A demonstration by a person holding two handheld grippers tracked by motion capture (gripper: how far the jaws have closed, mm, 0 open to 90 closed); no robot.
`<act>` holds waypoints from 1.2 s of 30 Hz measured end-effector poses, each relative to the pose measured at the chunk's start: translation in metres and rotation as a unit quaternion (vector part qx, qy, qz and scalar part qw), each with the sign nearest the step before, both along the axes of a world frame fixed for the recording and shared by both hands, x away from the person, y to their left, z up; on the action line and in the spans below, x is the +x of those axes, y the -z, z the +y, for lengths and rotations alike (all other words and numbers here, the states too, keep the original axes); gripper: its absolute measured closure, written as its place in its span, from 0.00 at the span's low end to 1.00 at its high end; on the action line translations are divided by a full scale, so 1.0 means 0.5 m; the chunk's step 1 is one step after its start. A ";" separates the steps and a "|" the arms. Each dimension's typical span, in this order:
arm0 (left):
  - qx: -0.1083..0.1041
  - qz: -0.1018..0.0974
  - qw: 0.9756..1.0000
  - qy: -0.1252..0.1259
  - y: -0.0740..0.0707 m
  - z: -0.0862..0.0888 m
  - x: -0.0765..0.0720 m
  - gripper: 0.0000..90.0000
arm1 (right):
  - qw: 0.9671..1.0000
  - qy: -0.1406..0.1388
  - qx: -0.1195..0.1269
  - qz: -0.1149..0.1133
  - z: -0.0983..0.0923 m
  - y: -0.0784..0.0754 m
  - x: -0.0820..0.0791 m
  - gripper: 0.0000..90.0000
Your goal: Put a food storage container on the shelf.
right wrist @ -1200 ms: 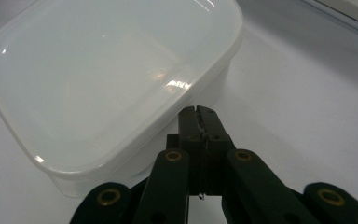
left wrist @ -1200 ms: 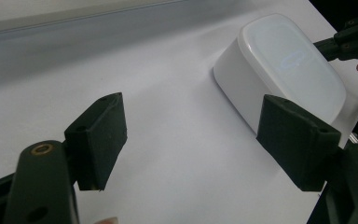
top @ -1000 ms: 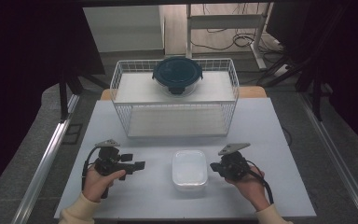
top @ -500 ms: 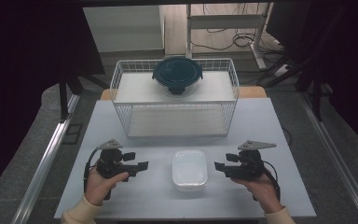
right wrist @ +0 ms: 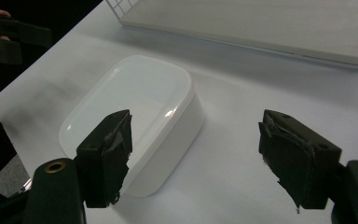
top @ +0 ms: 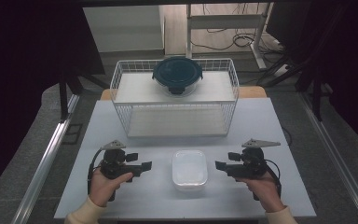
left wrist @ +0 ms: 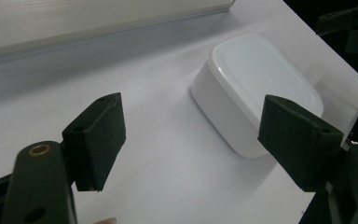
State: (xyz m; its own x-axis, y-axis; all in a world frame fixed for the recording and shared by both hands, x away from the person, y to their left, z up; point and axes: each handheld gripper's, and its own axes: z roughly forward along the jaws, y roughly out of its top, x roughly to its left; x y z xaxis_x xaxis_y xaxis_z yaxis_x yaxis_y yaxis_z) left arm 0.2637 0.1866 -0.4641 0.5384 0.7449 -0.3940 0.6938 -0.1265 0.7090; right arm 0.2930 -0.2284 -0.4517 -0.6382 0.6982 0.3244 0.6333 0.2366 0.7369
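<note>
Barely begun: white box not yet gripped

High view: finds the white box (top: 189,169) lying flat on the table (top: 121,140), nearer the person than the wire basket (top: 177,119), which carries a dark round container (top: 177,74) on its shelf. Puts the left gripper (top: 147,165) to the left of the box and the right gripper (top: 218,165) to its right, both pointed at it and both apart from it.

Left gripper view: shows the left gripper (left wrist: 191,140) spread wide with nothing between the pads, and the box (left wrist: 256,79) just ahead, untouched.

Right gripper view: shows the right gripper (right wrist: 196,149) with jaws that have just been opening, now wide and empty, and the box (right wrist: 135,102) just beyond one pad.

Judged from this: nothing gripped or lifted yet. Leaves the approach, the grip and any carry, perhaps into the basket.
</note>
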 end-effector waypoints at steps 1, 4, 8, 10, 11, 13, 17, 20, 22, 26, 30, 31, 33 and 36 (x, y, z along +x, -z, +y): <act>-0.001 -0.001 1.000 0.000 -0.004 -0.002 0.002 0.24 | 1.000 -0.003 0.005 -0.001 0.000 -0.004 -0.002 0.30; -0.007 -0.002 1.000 -0.005 -0.015 -0.006 0.005 0.24 | 1.000 -0.010 0.003 -0.009 0.003 -0.014 -0.006 0.33; -0.022 0.003 1.000 -0.012 -0.023 -0.012 0.009 0.24 | 1.000 -0.013 0.008 -0.009 0.009 -0.024 -0.006 0.35; -0.025 0.012 1.000 -0.012 -0.028 -0.017 0.013 0.25 | 1.000 -0.016 0.010 -0.009 0.016 -0.032 -0.002 0.35; -0.026 0.015 0.999 -0.014 -0.030 -0.019 0.014 0.25 | 1.000 -0.015 0.011 -0.009 0.021 -0.037 0.000 0.35; -0.031 0.019 0.999 -0.017 -0.034 -0.026 0.018 0.26 | 1.000 -0.015 0.009 -0.003 0.038 -0.043 0.006 0.35; -0.042 0.031 0.998 -0.019 -0.026 -0.034 0.024 0.26 | 1.000 -0.016 0.004 0.012 0.056 -0.036 0.012 0.35; -0.048 0.053 0.997 -0.010 -0.004 -0.048 0.032 0.26 | 0.999 -0.008 0.010 0.031 0.065 -0.014 0.019 0.36; -0.056 0.064 0.996 -0.005 0.006 -0.052 0.035 0.26 | 0.999 -0.003 0.016 0.040 0.066 -0.001 0.021 0.36; -0.054 0.073 0.996 -0.004 0.017 -0.055 0.038 0.26 | 0.999 -0.010 0.008 0.050 0.067 0.012 0.023 0.37; -0.060 0.079 0.995 0.006 0.028 -0.066 0.040 0.28 | 0.998 -0.015 0.006 0.064 0.066 0.030 0.027 0.39; -0.060 0.079 0.995 0.006 0.028 -0.066 0.040 0.29 | 0.998 -0.017 0.004 0.067 0.066 0.034 0.027 0.39; -0.080 0.092 0.992 0.011 0.035 -0.073 0.042 0.29 | 0.997 -0.018 0.002 0.075 0.068 0.041 0.029 0.40; -0.082 0.105 0.991 0.017 0.050 -0.083 0.048 0.30 | 0.997 -0.021 0.001 0.080 0.071 0.047 0.031 0.43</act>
